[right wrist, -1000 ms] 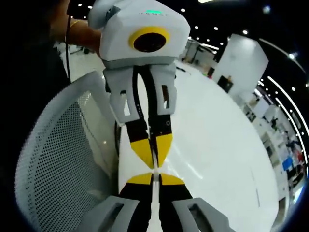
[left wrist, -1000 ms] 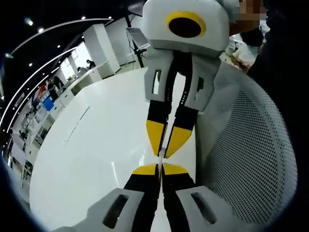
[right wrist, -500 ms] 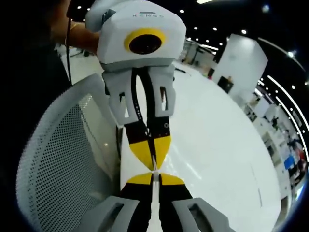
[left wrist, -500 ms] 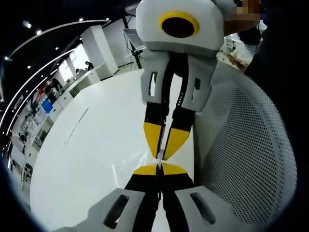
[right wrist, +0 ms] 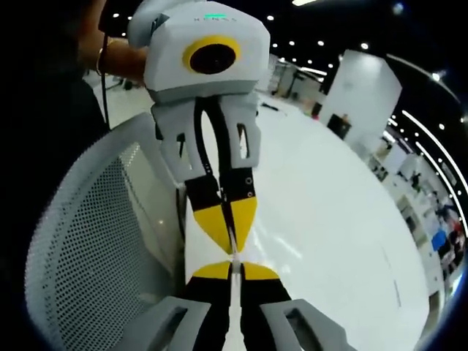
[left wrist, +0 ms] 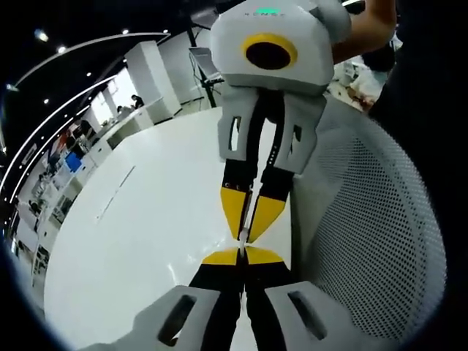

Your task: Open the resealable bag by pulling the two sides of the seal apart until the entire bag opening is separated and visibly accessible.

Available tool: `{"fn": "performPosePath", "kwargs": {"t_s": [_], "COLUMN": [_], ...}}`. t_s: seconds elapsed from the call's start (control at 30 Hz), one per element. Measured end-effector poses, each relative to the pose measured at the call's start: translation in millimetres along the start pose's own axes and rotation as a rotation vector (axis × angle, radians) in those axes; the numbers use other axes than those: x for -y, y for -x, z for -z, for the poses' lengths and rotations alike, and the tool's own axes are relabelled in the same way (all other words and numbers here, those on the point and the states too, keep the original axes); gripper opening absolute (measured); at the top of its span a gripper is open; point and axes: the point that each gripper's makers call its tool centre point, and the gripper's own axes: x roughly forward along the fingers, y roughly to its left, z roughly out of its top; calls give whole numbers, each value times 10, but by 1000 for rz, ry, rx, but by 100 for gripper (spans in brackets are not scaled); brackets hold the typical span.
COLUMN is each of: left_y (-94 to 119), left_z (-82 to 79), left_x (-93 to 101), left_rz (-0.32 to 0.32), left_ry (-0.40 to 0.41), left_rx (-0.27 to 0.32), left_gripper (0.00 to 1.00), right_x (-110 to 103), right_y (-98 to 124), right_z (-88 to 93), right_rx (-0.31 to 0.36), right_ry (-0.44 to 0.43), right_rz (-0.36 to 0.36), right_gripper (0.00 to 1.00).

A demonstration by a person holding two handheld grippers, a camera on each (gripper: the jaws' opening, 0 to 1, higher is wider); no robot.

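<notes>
A glossy white table (left wrist: 139, 219) spreads under both grippers, with a white mesh chair (left wrist: 373, 219) beside it. The left gripper (left wrist: 242, 252) and right gripper (right wrist: 234, 262) meet tip to tip, each with its jaws closed to a narrow line on a thin clear bag (left wrist: 247, 219) edge stretched between them above the table.

The table (left wrist: 131, 241) is smooth, glossy white, catching the ceiling lights. Beside it, the chair back (left wrist: 380, 234) is matt white perforated mesh in a smooth plastic frame. Both grippers (left wrist: 243, 252) (right wrist: 232, 269) look like matt grey plastic with yellow-and-black jaw tips.
</notes>
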Motion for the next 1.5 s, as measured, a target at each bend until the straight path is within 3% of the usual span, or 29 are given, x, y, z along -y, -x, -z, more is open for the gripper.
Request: {"fn": "performPosePath", "kwargs": {"t_s": [0.5,0.77,0.87,1.07,1.2,1.3,1.5], "left_y": [67,140,133,144,142,132,125], "left_z": [-28,-12,-11,-4,71,156,79], "left_x": [-42,-69,-62,-100,-143,-152,-132], "left_rz": [-34,-39,-39,-49,-65,-64,-58], "left_ry": [-23,41,47,49,33,25,-4], "left_rx": [1,31,31,38,-1,-70,-64], "left_gripper": [0,0,0,0,0,2,6], "right_x": [28,60,72,63,61,45,13], "right_y": [10,90,109,135,143,134,96], "right_z": [198,352,352,318,271,226,173], "right_rx": [-28,-40,-27,-18,-15,-10,-19], "right_ry": [-40,-94,-131,-122,-108,-96,-60], "right_rz": [23,50,56,58,58,52,43], "right_gripper": [0,0,0,0,0,0,0]}}
